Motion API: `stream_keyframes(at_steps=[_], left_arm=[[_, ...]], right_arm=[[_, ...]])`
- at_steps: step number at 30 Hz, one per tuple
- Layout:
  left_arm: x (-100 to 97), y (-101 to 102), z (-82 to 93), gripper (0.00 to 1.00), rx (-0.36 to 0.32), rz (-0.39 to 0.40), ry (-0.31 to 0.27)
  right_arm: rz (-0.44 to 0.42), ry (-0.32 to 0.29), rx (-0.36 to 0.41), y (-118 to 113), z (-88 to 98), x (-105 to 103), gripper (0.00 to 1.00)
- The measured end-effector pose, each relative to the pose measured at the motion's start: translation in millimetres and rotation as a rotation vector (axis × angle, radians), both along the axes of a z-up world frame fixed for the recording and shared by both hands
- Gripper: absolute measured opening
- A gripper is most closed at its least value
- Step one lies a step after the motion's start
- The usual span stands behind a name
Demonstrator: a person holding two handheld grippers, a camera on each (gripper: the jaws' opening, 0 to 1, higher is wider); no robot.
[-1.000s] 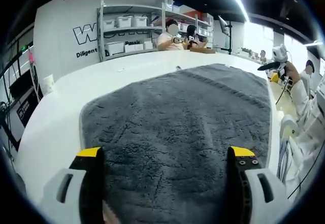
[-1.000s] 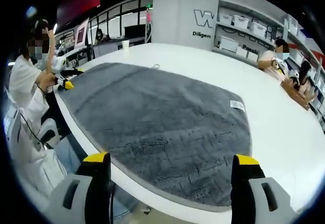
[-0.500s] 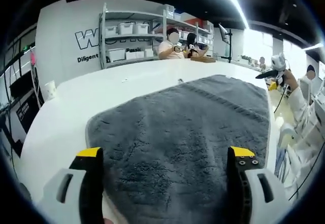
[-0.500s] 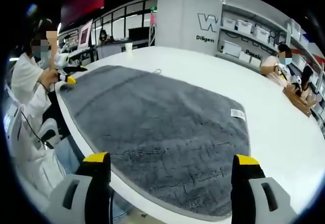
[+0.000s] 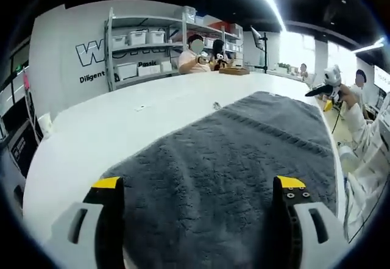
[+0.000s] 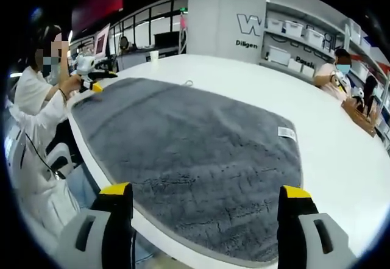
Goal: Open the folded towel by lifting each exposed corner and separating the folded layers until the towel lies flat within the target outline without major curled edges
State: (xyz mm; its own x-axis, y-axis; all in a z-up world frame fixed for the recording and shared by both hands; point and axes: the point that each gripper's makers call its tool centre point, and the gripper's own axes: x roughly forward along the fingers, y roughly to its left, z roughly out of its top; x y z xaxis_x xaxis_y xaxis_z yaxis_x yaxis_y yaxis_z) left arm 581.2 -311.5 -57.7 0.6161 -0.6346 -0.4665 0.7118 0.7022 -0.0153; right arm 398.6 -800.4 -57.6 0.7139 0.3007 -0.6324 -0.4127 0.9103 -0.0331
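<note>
In the left gripper view, the left tool (image 5: 198, 205) was at the bottom of the frame. Its two yellow-tipped jaws stood wide apart and held nothing. Between and past them lay the gray towel (image 5: 244, 159). It was spread out on the white surface (image 5: 91, 135) and ran from the bottom middle to the right middle of the frame. A woven band crossed the towel toward the upper right. At the right edge a person in white (image 5: 365, 141) held the other tool up above the far end of the towel. At the upper left stood shelves with bins (image 5: 143, 49), and people sat near them.

In the right gripper view, the right tool (image 6: 204, 211) was at the bottom of the frame. Its jaws were also wide apart with nothing between them. The towel (image 6: 183, 153) filled the middle of the frame, lying flat on the surface (image 6: 341, 159). A small white tag (image 6: 286, 132) sat at the towel's right edge. At the left, the person in white (image 6: 33, 110) held the other tool just above the towel's far left corner. A white cup (image 6: 153, 55) stood on the surface at the upper left.
</note>
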Motion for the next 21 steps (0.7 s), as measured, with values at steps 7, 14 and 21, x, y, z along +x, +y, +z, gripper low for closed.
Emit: stream_keyframes(at_steps=[7,14,21], left_arm=[[17.4,3,-17.8,0.99,0.046,0.001,0.022],[20.0,10,-37.3,0.99,0.086,0.018,0.065],[22.1,11,-34.8,0.99,0.074,0.015,0.044]], right_arm=[[-0.001,0.001,0.000,-1,-0.1,0,0.99],[0.005,0.003,-0.003,1,0.3,0,0.99],[0.004,0.012,-0.002,2,-1.4,-3,0.99]])
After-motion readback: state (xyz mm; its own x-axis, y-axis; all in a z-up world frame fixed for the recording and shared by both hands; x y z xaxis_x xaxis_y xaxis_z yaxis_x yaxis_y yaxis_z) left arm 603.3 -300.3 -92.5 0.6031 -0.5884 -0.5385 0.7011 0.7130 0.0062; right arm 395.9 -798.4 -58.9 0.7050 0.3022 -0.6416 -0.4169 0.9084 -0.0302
